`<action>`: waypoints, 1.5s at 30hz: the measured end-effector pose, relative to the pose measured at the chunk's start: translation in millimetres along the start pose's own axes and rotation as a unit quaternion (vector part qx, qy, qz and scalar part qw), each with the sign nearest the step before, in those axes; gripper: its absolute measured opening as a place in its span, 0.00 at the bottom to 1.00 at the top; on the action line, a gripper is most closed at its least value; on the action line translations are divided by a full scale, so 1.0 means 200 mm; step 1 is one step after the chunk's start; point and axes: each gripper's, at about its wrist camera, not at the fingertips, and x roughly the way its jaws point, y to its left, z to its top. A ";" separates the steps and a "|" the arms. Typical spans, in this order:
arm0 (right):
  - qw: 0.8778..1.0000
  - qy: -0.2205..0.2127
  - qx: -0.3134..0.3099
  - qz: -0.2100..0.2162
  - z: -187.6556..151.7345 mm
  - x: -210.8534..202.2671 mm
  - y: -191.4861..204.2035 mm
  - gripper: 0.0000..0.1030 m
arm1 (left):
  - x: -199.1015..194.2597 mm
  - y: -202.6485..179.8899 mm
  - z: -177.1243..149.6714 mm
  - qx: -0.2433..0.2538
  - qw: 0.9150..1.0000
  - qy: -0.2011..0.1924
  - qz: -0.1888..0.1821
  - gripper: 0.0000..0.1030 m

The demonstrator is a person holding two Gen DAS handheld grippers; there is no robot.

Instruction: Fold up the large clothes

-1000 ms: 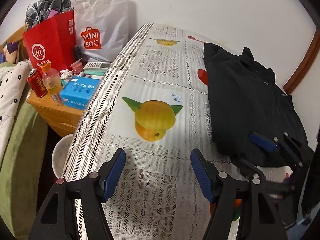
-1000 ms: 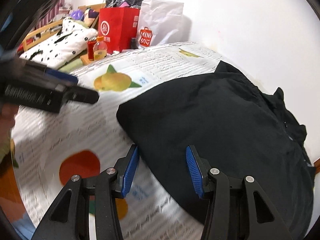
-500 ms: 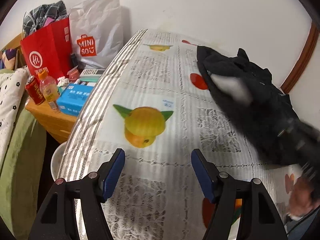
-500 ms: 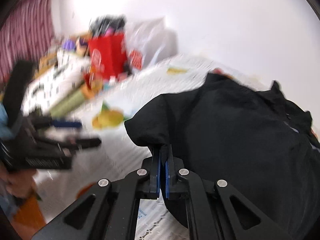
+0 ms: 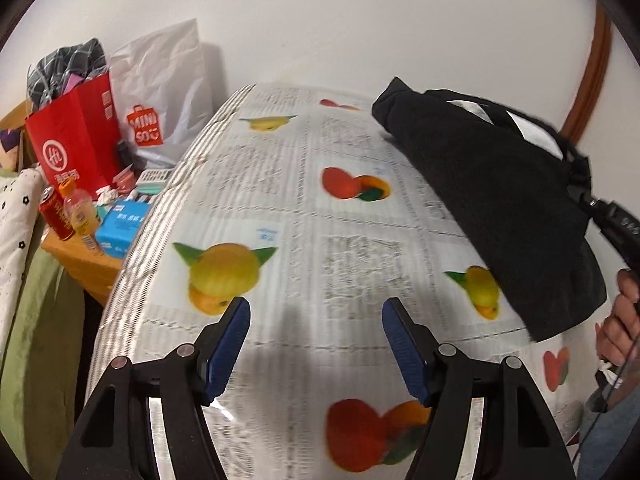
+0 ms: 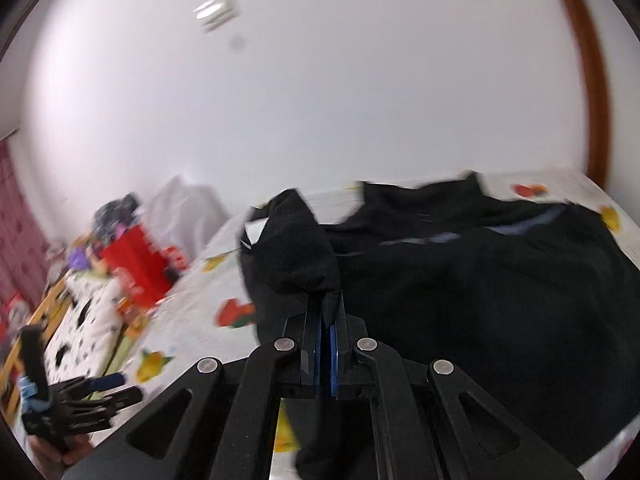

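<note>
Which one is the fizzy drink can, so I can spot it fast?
Look left of the table with the fruit-print cloth, at the low wooden stand beside it. In front of the big red paper bag stands the drink can. It is the only red metal cylinder, next to a bottle of orange drink.

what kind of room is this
Probably a bedroom at home: a fruit-print tablecloth covers the table, shopping bags and drinks crowd a wooden side table, and floral bedding lies alongside.

A desk [image 5: 280,200] under a fruit-print lace cloth [image 5: 360,264] carries 1 black garment [image 5: 500,200], right of the cloth's middle.
</note>
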 end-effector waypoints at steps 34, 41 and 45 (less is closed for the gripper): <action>0.973 0.134 -0.033 -0.185 -0.34 -0.23 -0.86 0.29 | 0.29 -1.01 -0.17 0.125 0.982 0.052 -0.130 0.62; 0.973 0.135 -0.030 -0.186 -0.39 -0.21 -0.89 0.33 | 0.30 -1.06 -0.20 0.124 0.984 0.042 -0.121 0.49; 0.969 0.139 -0.043 -0.201 -0.40 -0.18 -0.86 0.33 | 0.32 -1.05 -0.18 0.112 0.986 0.047 -0.118 0.37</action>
